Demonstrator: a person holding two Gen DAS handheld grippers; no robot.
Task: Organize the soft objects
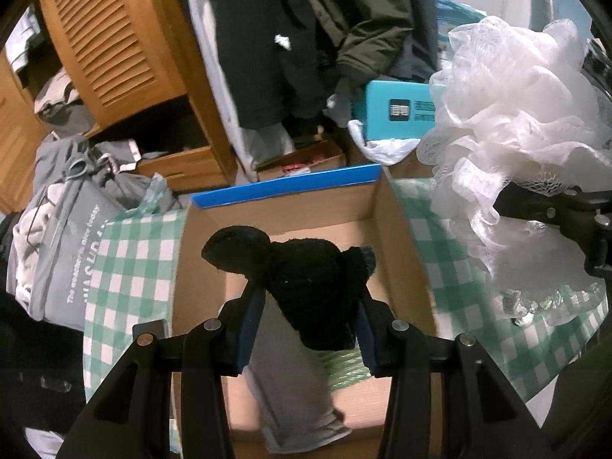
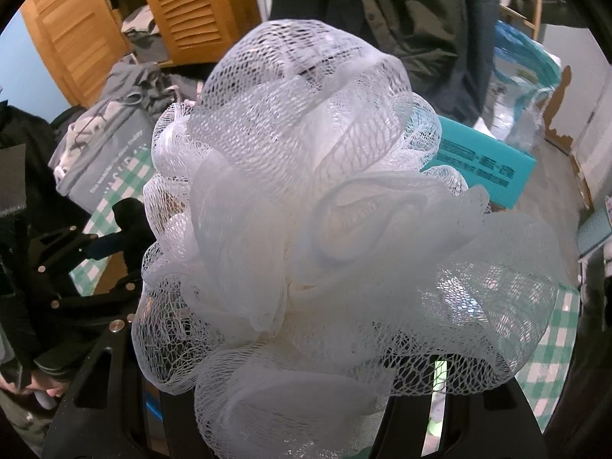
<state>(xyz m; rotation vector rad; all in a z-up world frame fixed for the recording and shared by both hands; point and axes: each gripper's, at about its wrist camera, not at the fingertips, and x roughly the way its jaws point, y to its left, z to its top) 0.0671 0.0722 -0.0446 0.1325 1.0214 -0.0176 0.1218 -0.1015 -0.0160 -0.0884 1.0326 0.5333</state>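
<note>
My left gripper [image 1: 308,306] is shut on a black sock [image 1: 306,279] and holds it over an open cardboard box [image 1: 397,237]. A grey sock [image 1: 290,394] and a green mesh piece [image 1: 344,371] lie in the box. My right gripper [image 2: 306,401] is shut on a white mesh bath pouf [image 2: 306,210], which fills the right wrist view and hides its fingertips. In the left wrist view the pouf [image 1: 512,134] hangs to the right of the box, above the checked cloth, with the right gripper body [image 1: 566,218] behind it.
A green-and-white checked cloth [image 1: 126,267] covers the table under the box. A grey bag [image 1: 69,237] of clothes stands at the left. A teal box [image 1: 394,111] and another carton lie behind. A wooden louvred cabinet [image 1: 114,46] and hanging dark clothes stand at the back.
</note>
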